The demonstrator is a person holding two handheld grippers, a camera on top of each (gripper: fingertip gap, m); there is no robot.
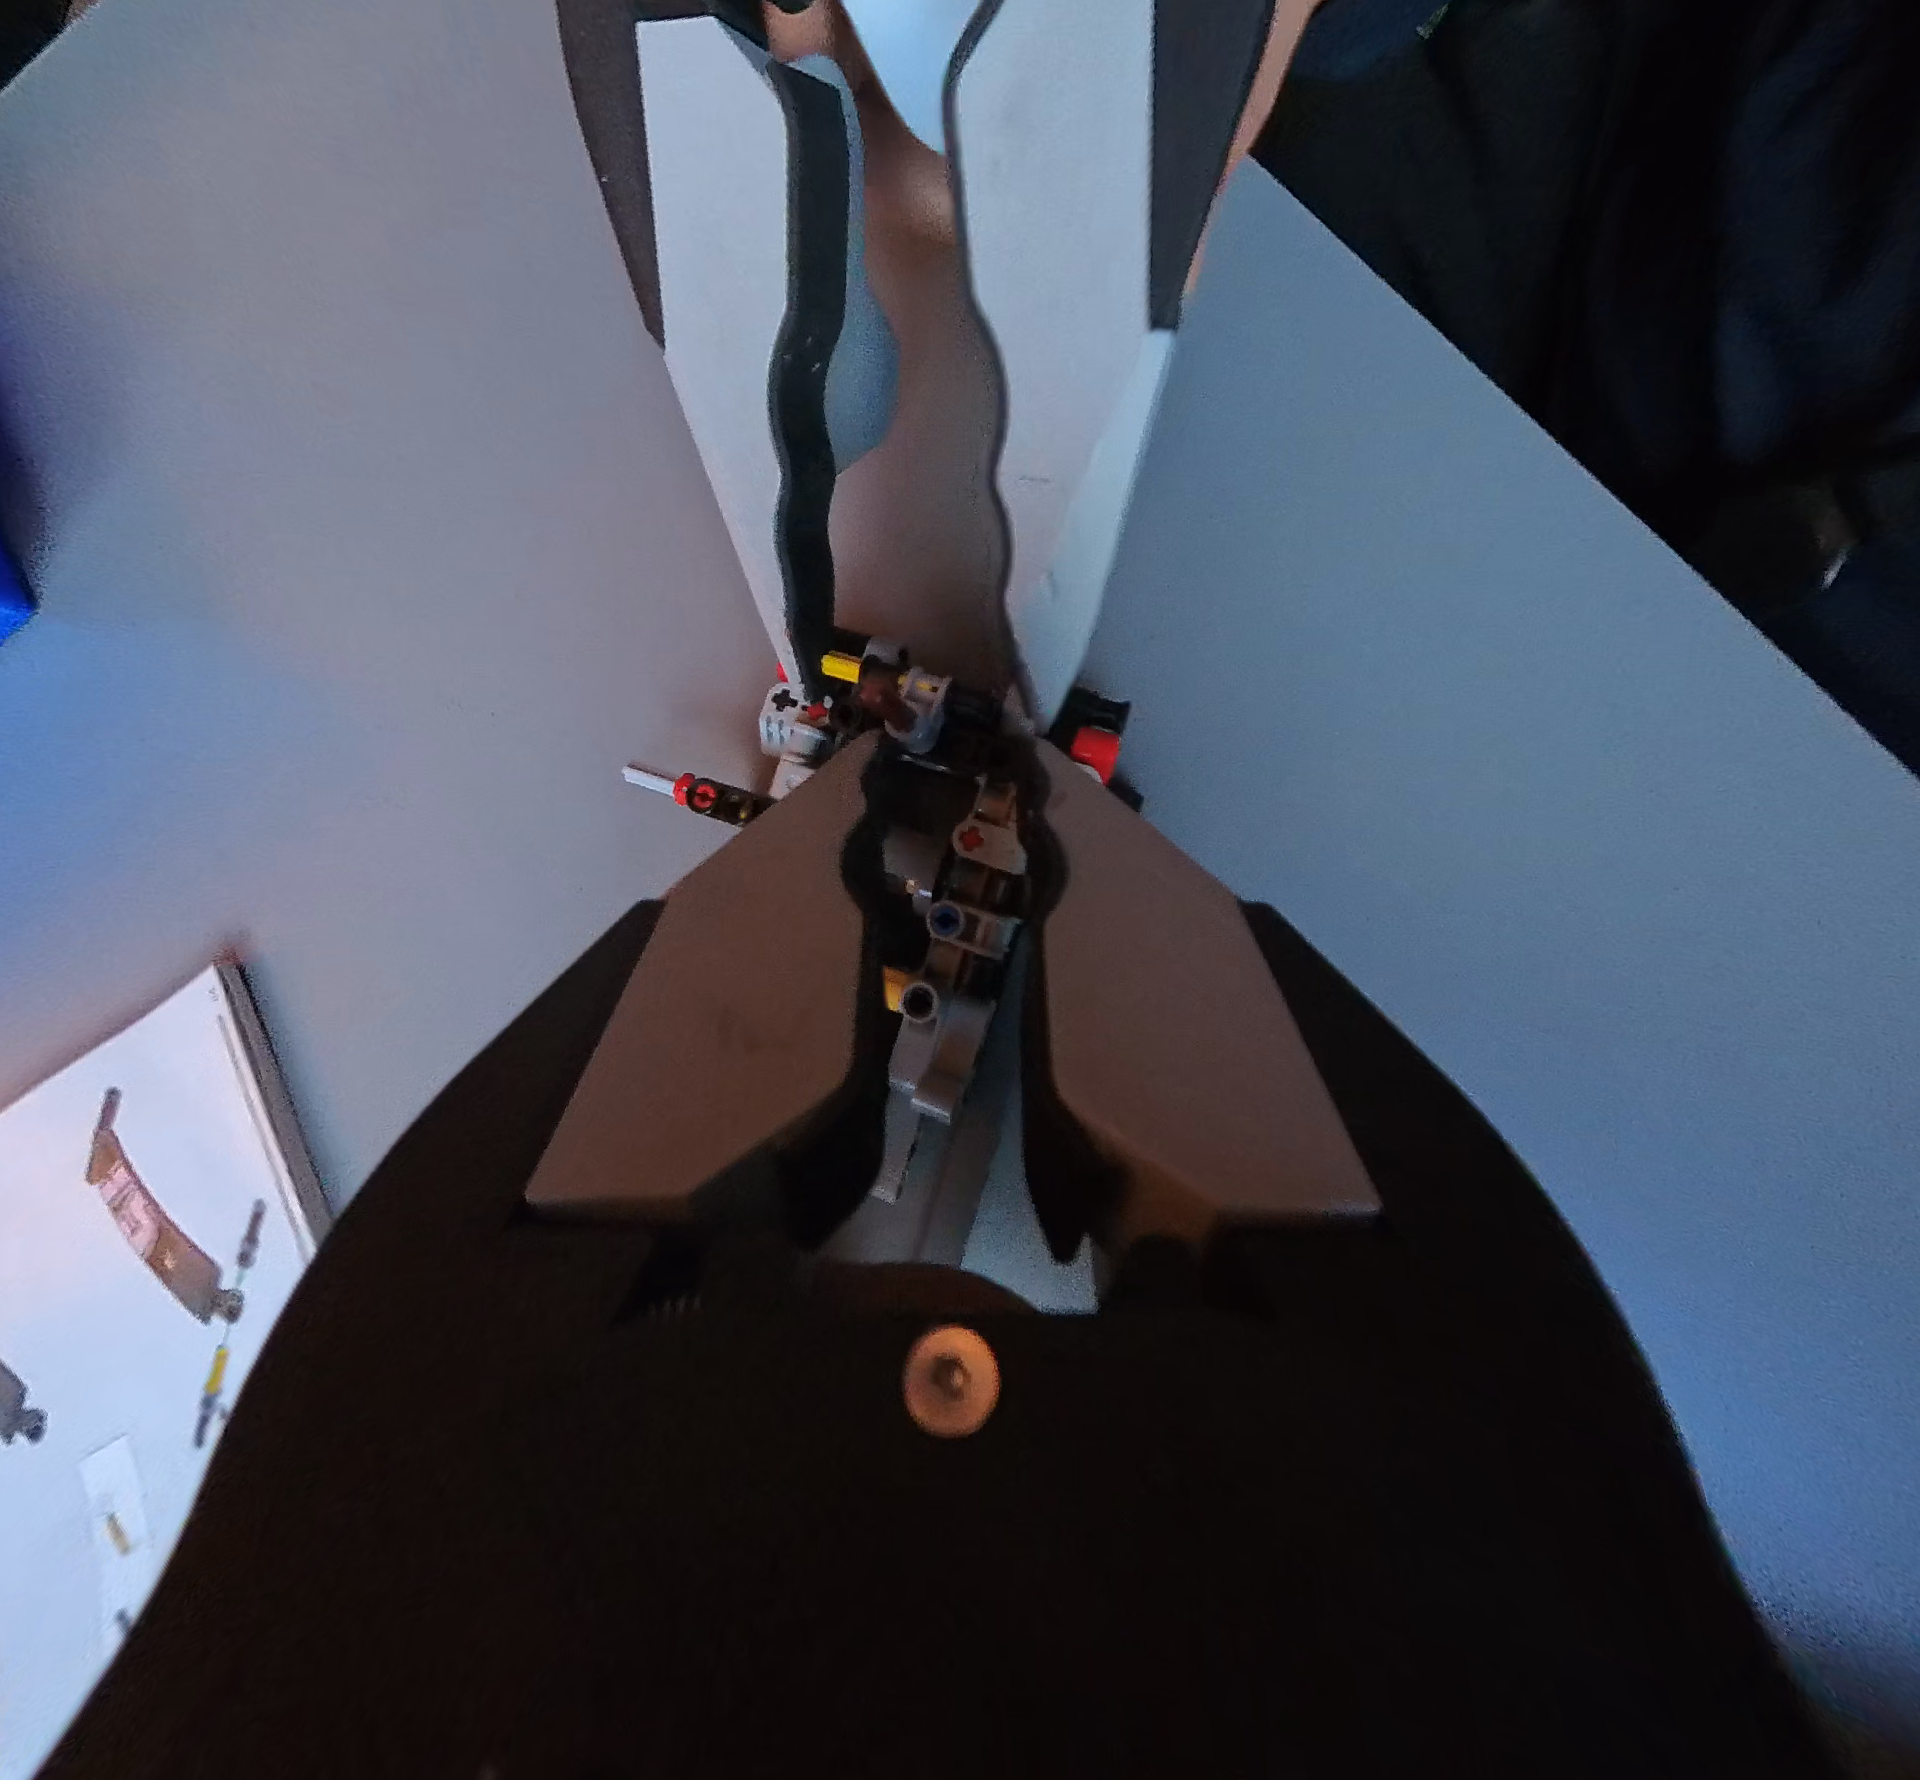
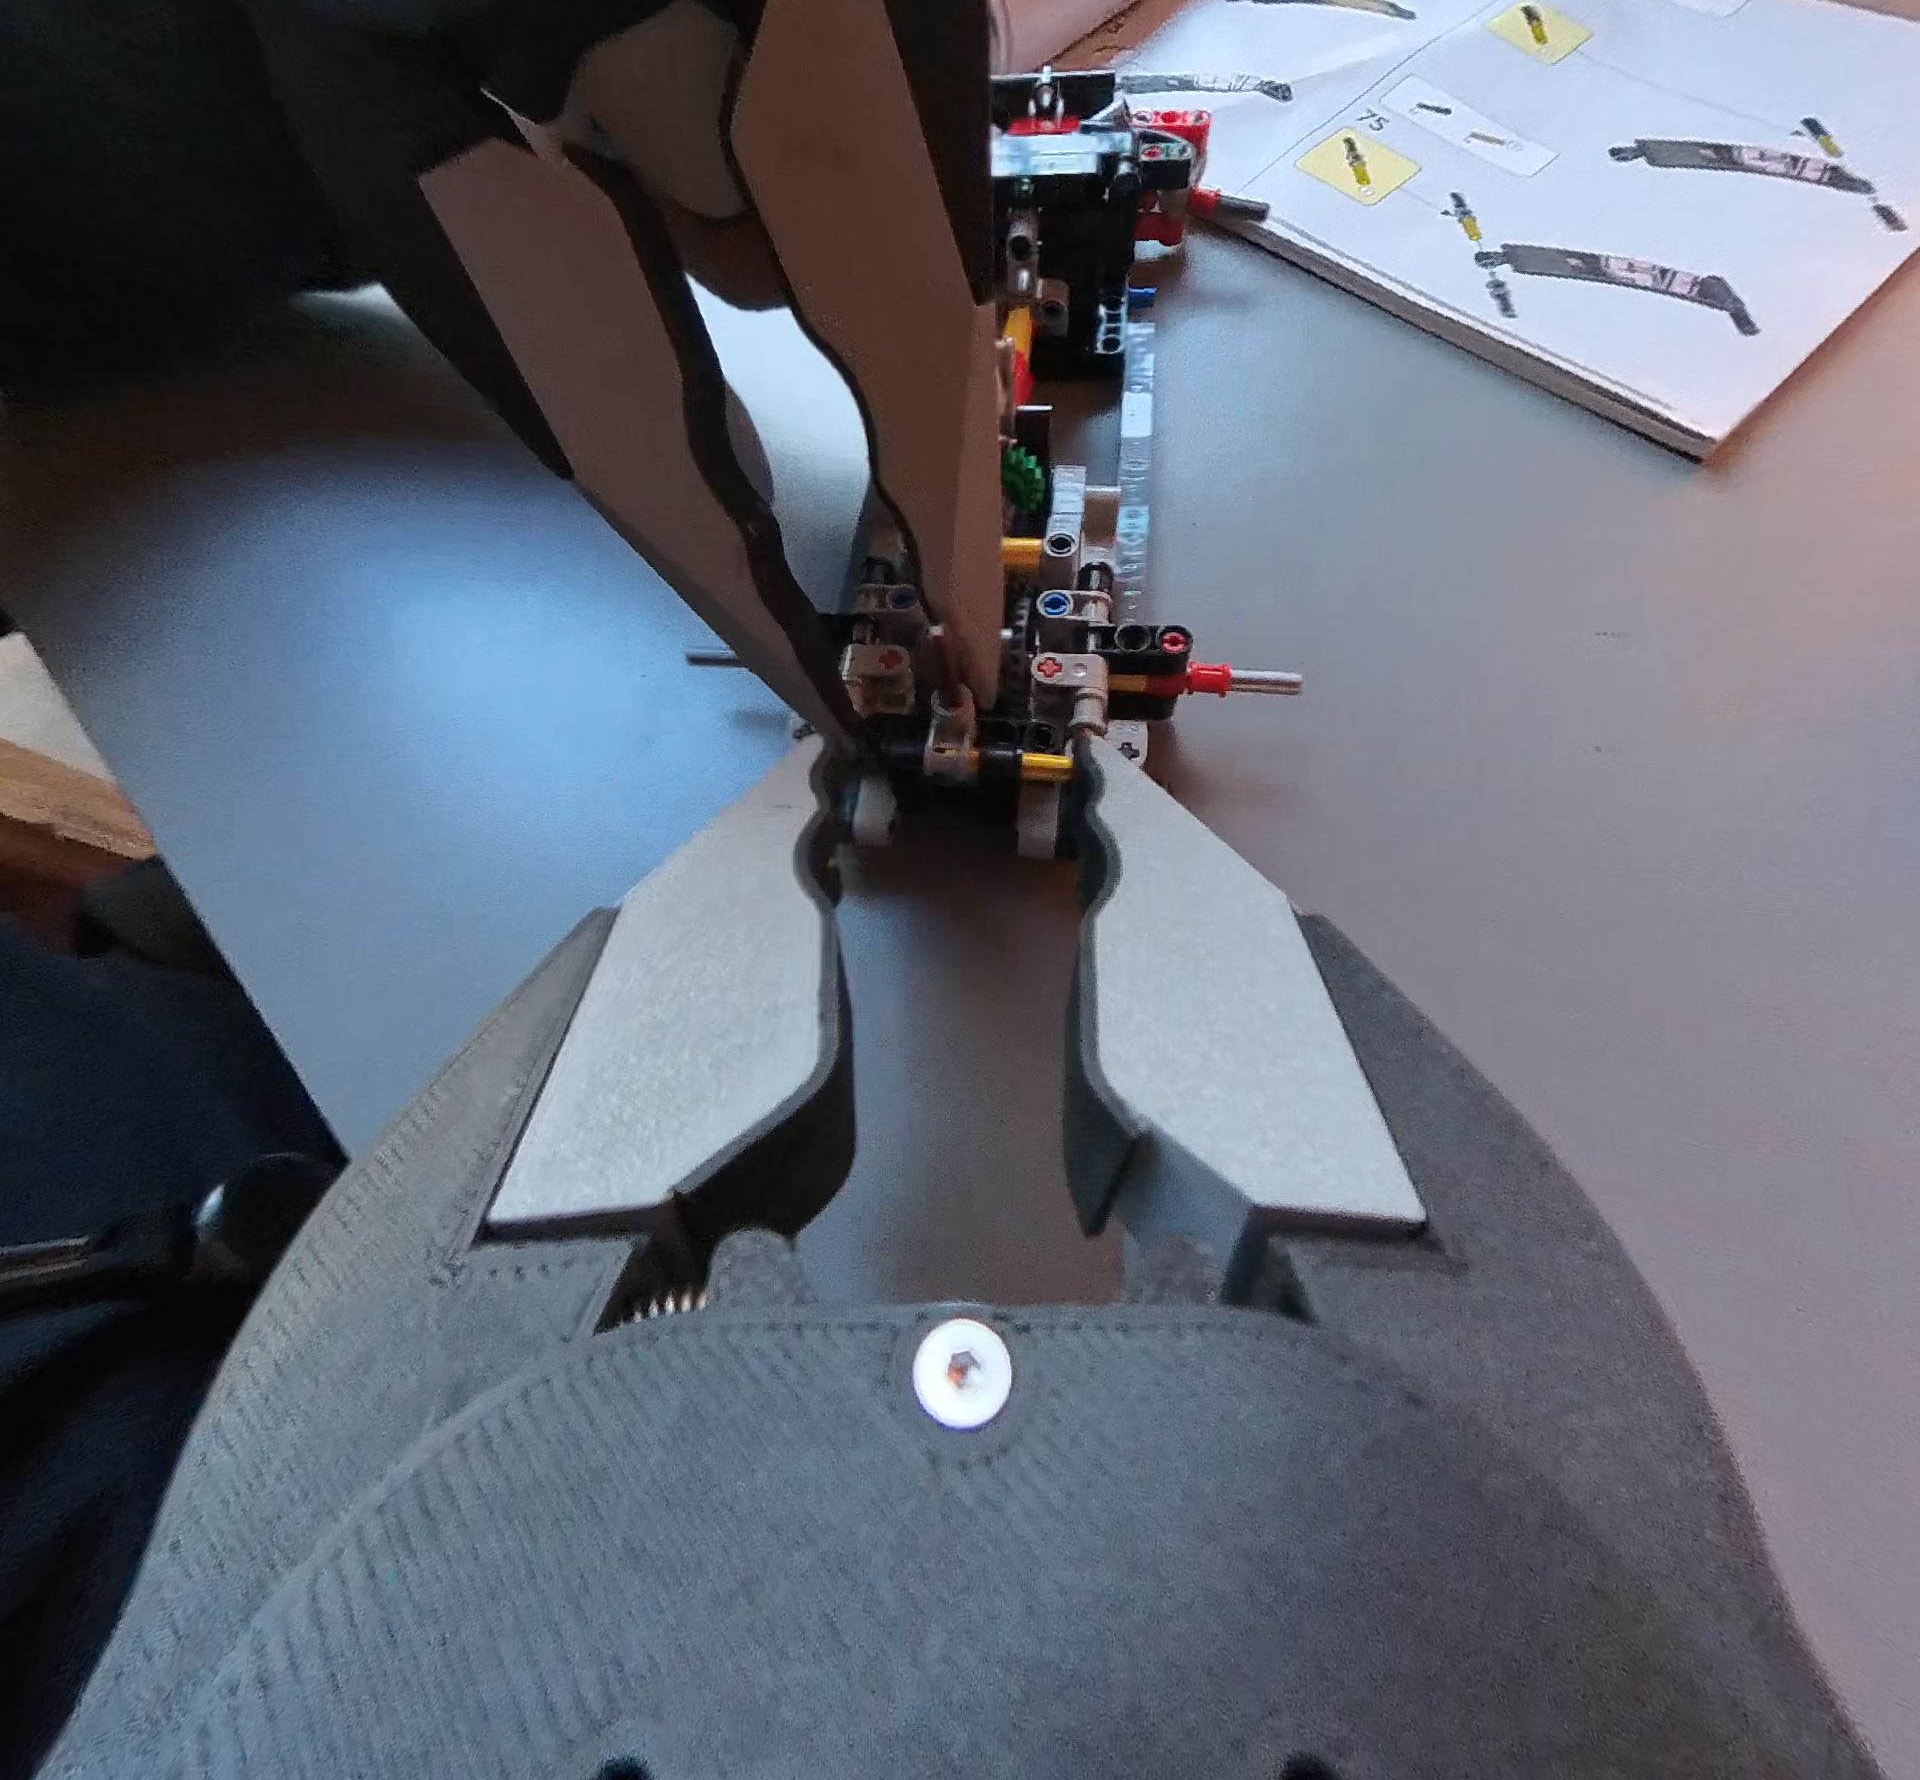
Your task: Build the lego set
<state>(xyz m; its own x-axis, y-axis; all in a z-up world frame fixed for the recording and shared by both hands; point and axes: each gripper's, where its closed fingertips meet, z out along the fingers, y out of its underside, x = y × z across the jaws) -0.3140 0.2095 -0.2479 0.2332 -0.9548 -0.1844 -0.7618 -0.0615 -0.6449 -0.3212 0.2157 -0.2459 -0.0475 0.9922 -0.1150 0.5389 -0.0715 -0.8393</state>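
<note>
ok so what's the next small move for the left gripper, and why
Probably ease the left gripper shut on the upright brown pin: its fingers straddle that pin from above, while the right gripper brackets the model's near end.

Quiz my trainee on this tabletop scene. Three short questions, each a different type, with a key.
1. True or false: the instruction booklet on the table lies closed.
2. The left tool and right tool both have their fingertips at: A) the brick model; B) a cup; C) a screwdriver.
3. Fill in: partway along the model sits a small ____ gear.

Key: 1 false (it lies open); 2 A; 3 green.
</note>
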